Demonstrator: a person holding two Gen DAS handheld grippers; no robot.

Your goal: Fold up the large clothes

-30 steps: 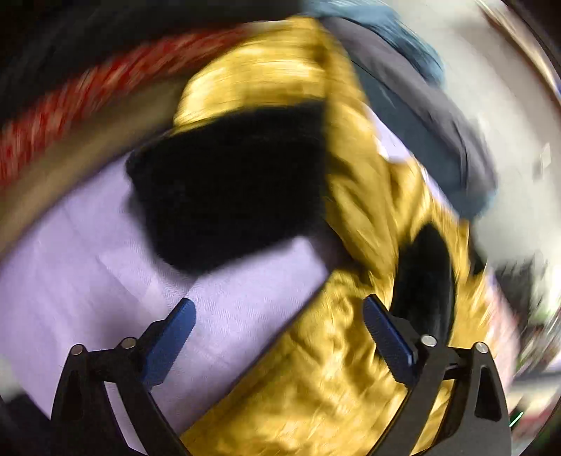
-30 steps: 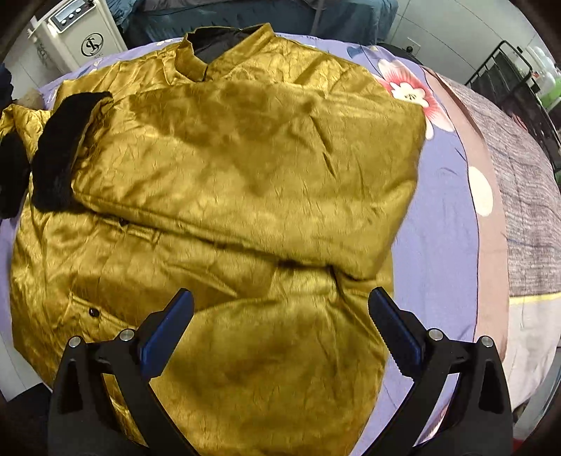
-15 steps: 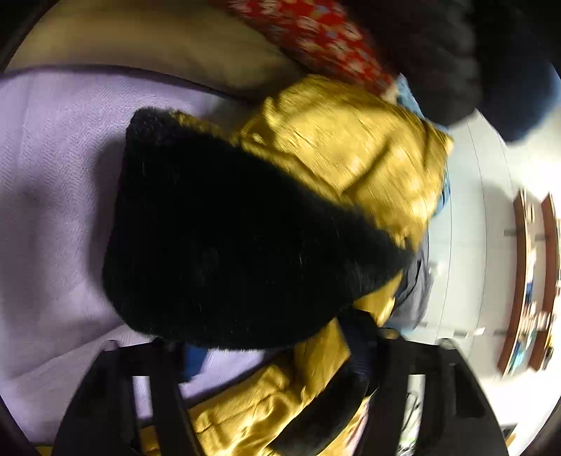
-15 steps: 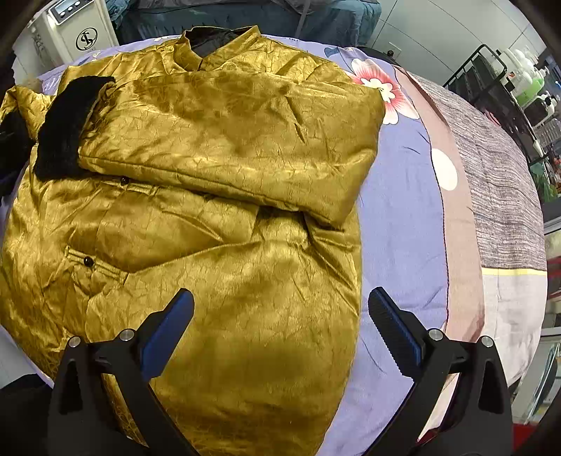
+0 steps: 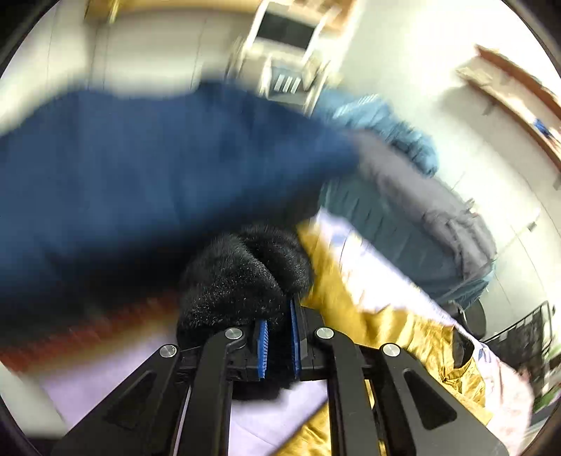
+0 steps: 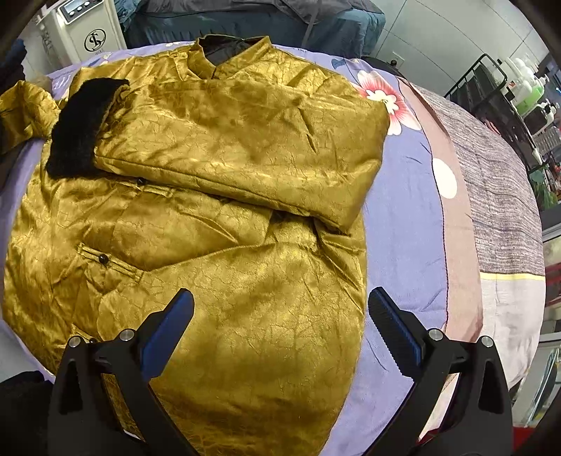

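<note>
A gold satin jacket lies face up on the bed, one sleeve folded across its chest and ending in a black fur cuff. My right gripper hangs open over the jacket's lower part with nothing between its fingers. In the left wrist view the jaws of my left gripper are closing, and their blue pads pinch the other sleeve's black fur cuff. That cuff is lifted off the bed, and gold fabric trails down to the right.
The lilac flowered bedspread shows beside the jacket, with a brown and grey blanket further right. A white machine and dark bedding stand behind. A wire rack with bottles is at far right. A blurred blue garment fills the left wrist view.
My left gripper went from wide open over the sheet to shut on the black fur cuff and rose with it, tilting up toward the room. The right gripper drifted a little and stayed open.
</note>
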